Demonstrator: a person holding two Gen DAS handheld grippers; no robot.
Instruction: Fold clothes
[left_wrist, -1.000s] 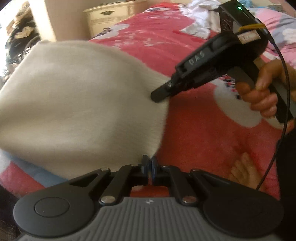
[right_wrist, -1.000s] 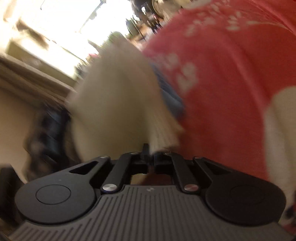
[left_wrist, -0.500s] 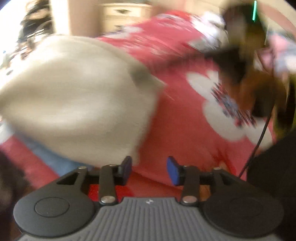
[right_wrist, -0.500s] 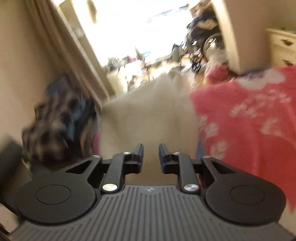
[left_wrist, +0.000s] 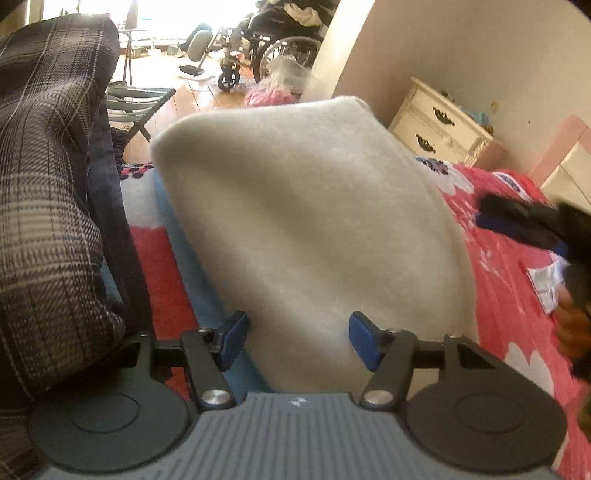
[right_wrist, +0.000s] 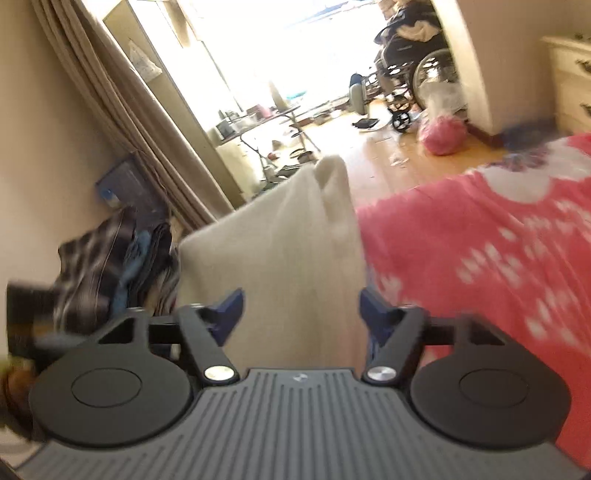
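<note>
On the red bedspread (left_wrist: 517, 280), the cream garment (left_wrist: 314, 221) lies before both spread, empty grippers: left gripper (left_wrist: 297, 341), right gripper (right_wrist: 301, 314).

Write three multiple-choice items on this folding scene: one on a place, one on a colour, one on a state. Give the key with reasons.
1. What does the folded cream garment rest on?
A. the wooden floor
B. the red bedspread
C. the white dresser

2. What colour are the pads on the left gripper?
A. blue
B. yellow
C. white

3. How does the right gripper stand?
A. shut on the garment
B. shut on nothing
C. open

Key: 1 B, red floral cover shows around the garment; 2 A, both pads are blue; 3 C, a wide gap separates its fingers, with the garment beyond.
</note>
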